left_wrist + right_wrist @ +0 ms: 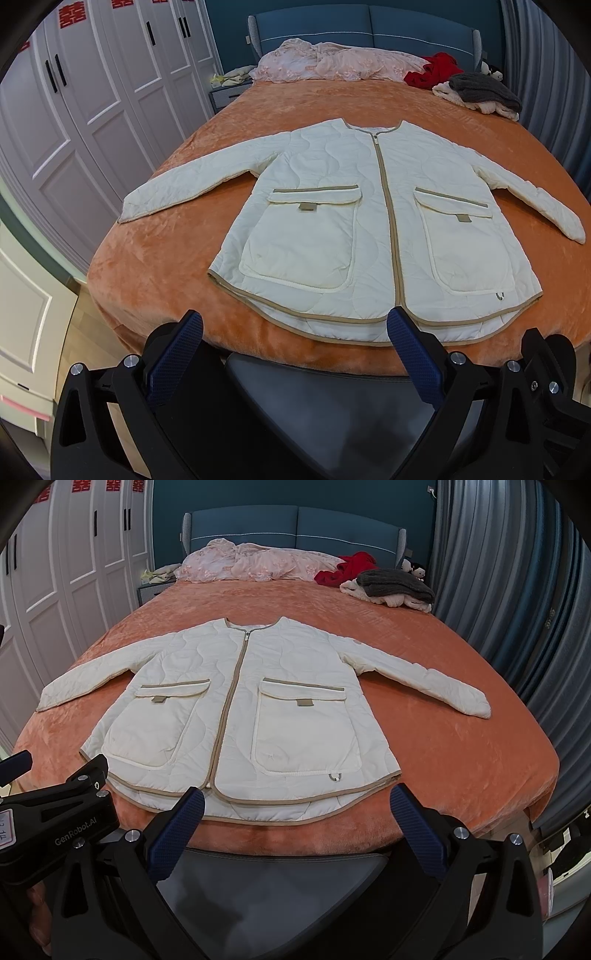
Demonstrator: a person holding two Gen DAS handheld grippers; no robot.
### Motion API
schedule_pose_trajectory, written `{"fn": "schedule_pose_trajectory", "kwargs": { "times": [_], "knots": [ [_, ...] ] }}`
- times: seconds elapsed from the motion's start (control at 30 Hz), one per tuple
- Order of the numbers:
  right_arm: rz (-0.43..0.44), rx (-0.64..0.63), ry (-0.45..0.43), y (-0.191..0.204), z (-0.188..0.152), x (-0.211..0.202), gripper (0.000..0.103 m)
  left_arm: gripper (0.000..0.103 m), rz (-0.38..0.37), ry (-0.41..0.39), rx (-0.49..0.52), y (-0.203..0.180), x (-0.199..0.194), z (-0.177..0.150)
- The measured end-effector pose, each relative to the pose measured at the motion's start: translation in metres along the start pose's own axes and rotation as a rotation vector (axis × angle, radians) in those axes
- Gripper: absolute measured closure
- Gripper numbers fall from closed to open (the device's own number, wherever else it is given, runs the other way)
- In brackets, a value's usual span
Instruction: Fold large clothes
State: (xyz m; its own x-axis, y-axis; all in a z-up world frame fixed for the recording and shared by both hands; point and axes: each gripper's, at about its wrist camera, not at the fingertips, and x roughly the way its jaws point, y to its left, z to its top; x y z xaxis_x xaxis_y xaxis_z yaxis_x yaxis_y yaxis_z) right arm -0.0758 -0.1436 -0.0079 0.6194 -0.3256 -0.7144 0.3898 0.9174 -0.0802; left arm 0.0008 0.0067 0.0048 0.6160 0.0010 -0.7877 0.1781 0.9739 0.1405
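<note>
A cream quilted jacket [354, 206] [236, 709] with tan trim, a closed zip and two flap pockets lies flat, front up, on the orange bedspread [155, 266] [443, 746]. Both sleeves are spread out to the sides. Its hem is toward me, its collar toward the headboard. My left gripper [295, 332] hovers open just short of the hem near the foot of the bed, holding nothing. My right gripper [299, 808] is also open and empty, beside it in front of the hem. The left gripper's body [66, 805] shows at the left of the right wrist view.
Crumpled pink bedding [332, 61] lies by the blue headboard. A red garment [432, 72] and a grey and cream pile [484, 94] sit at the far right. White wardrobe doors [74, 122] line the left, grey curtains [517, 609] the right. A dark bench [332, 406] stands at the foot.
</note>
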Motion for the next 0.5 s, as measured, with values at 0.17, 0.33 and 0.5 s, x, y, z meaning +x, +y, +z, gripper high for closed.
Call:
{"fn": "schedule_pose_trajectory", "kwargs": {
  "times": [0.17,0.33,0.5],
  "knots": [
    [0.001,0.000,-0.002,-0.0001,0.0006,-0.0007,0.005,0.006,-0.001,0.001,0.001,0.0001,0.0000,0.0001],
    [0.000,0.001,-0.002,0.0000,0.0000,-0.0006,0.005,0.006,0.000,-0.001,0.002,-0.0001,-0.0002,-0.0002],
    [0.000,-0.001,-0.005,-0.0003,0.0001,-0.0010,0.005,0.006,-0.001,0.000,-0.002,-0.0001,-0.0005,-0.0001]
  ]
}}
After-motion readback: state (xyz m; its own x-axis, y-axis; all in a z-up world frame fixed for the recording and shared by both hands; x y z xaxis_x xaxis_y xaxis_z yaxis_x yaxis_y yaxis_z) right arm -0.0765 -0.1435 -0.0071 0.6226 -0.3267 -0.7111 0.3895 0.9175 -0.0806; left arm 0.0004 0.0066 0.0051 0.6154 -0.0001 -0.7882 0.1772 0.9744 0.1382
